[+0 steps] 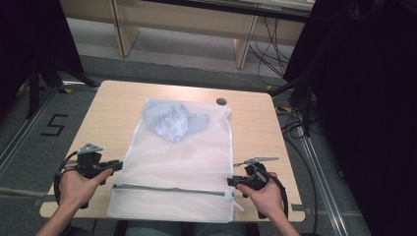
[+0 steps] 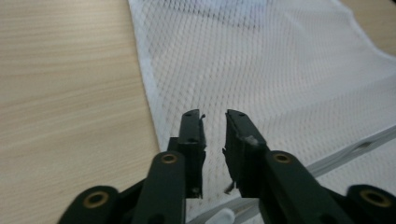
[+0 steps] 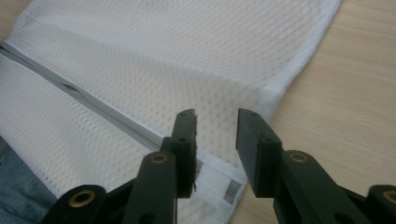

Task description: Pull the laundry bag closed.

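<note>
Mesh laundry bag (image 1: 177, 162) lies flat mid-counter (image 1: 113, 113), zipper (image 1: 172, 189) end overhanging the near edge; left tool (image 1: 118, 165) and right tool (image 1: 231, 181) both gape empty at its side hems; risk: pads probably snag one mesh layer only, dragging the bag off the edge.

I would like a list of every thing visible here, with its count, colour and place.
mesh laundry bag: one, white, flat along the table's middle, near end hanging over the front edge
crumpled garment: one, pale blue-grey, inside the bag's far end
zipper: one, grey, across the bag's near end
table: one, light wood
left hand-held gripper: one, black, open, at the bag's left edge
right hand-held gripper: one, black, open, at the bag's right edge
</note>
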### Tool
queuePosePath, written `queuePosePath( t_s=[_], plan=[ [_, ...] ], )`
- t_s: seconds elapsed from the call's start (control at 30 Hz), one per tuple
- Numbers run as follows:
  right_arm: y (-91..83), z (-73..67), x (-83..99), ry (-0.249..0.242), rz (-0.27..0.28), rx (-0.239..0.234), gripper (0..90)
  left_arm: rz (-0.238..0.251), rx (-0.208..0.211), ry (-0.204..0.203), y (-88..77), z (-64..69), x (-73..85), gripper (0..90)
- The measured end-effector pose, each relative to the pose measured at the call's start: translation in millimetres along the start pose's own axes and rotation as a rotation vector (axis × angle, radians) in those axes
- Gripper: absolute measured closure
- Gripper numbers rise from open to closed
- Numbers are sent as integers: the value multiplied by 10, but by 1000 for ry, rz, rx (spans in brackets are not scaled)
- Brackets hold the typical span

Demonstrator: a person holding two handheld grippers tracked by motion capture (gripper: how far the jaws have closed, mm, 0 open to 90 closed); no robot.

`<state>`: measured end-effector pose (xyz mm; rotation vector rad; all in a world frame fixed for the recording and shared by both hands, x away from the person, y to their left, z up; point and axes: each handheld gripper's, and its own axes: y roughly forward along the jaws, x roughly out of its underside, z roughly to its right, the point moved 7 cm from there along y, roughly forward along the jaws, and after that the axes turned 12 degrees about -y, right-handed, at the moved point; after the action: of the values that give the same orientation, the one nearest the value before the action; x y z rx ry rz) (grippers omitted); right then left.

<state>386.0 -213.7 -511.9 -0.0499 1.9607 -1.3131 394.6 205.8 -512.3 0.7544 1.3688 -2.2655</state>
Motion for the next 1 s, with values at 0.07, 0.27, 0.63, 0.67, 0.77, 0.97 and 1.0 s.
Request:
queuePosePath(
  t_s=[0.07, 0.27, 0.63, 0.67, 0.77, 0.97, 1.0],
  plan=[
    [13, -43, -26, -4, 4, 3, 712, -29, -15, 16, 2, -22, 19, 846],
    [72, -196, -106, -55, 7, -12, 728, -111, -133, 36, 49, -135, 118, 895],
    [208, -501, -283, -132, 53, -137, 739, -233, -124, -2, 148, -160, 237, 896],
    [239, -565, -316, -134, 50, -148, 741, -235, -126, -37, 152, -142, 259, 897],
    [273, -638, -350, -141, 43, -159, 744, -260, -127, -56, 161, -146, 283, 897],
    [398, -869, -446, -176, 36, -203, 743, -263, -121, -61, 179, -149, 293, 897],
    [420, -878, -466, -192, 39, -195, 745, -269, -121, -57, 182, -150, 294, 897]
  ],
)
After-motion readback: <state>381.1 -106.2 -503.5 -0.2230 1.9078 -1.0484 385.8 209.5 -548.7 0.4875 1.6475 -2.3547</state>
